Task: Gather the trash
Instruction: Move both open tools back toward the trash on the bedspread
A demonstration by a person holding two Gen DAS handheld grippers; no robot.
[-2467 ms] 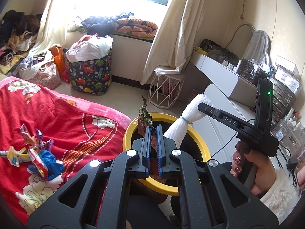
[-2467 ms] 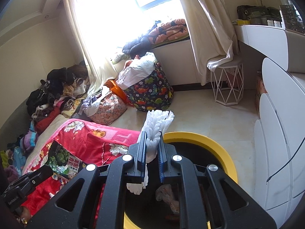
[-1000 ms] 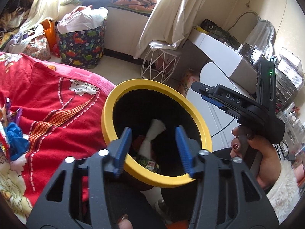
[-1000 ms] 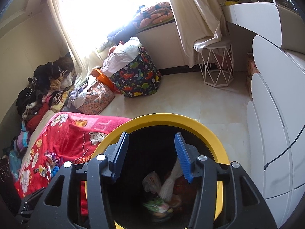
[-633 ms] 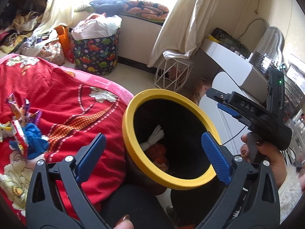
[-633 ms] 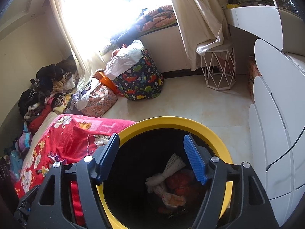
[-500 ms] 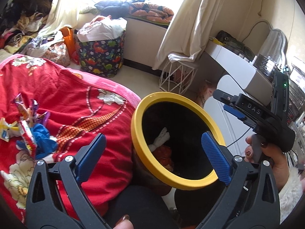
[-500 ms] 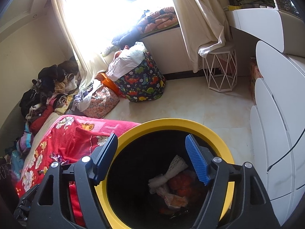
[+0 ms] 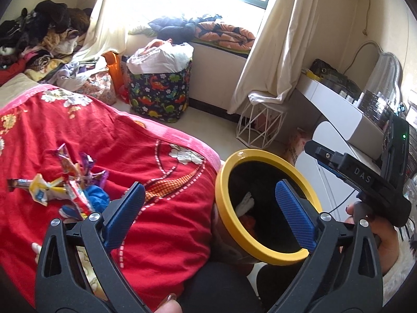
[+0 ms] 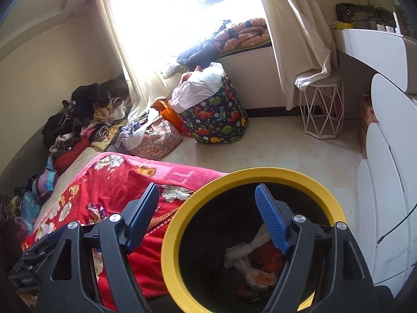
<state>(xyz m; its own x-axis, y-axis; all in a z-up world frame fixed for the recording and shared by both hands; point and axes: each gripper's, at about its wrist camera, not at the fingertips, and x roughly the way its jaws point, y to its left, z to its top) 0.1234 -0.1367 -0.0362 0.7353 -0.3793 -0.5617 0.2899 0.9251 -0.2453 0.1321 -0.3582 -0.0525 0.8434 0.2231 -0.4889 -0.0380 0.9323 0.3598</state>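
Observation:
A black bin with a yellow rim (image 9: 260, 156) (image 10: 234, 180) stands against the bed. Inside it lie a white twisted wad (image 9: 245, 203) (image 10: 258, 240) and orange and red scraps. My left gripper (image 9: 208, 212) is wide open and empty, spanning the bin's left rim and the red blanket (image 9: 156, 221). My right gripper (image 10: 206, 203) hovers over the bin's left rim; its jaws are opening with nothing between them. A heap of colourful candy wrappers (image 9: 70, 187) (image 10: 95, 210) lies on the blanket, left of the left gripper. A hand holds the right gripper's black body (image 9: 365, 182).
A dinosaur-print basket (image 9: 159, 96) full of laundry and a white wire stool (image 9: 260, 127) stand on the floor by the window. White rounded drawers (image 10: 385, 182) line the right side. Clothes (image 9: 39, 34) are piled at the bed's far end.
Both grippers opened: the wrapper and the white wad they held now lie in the bin. Both have pulled back and risen. The left view has swung left toward the wrappers.

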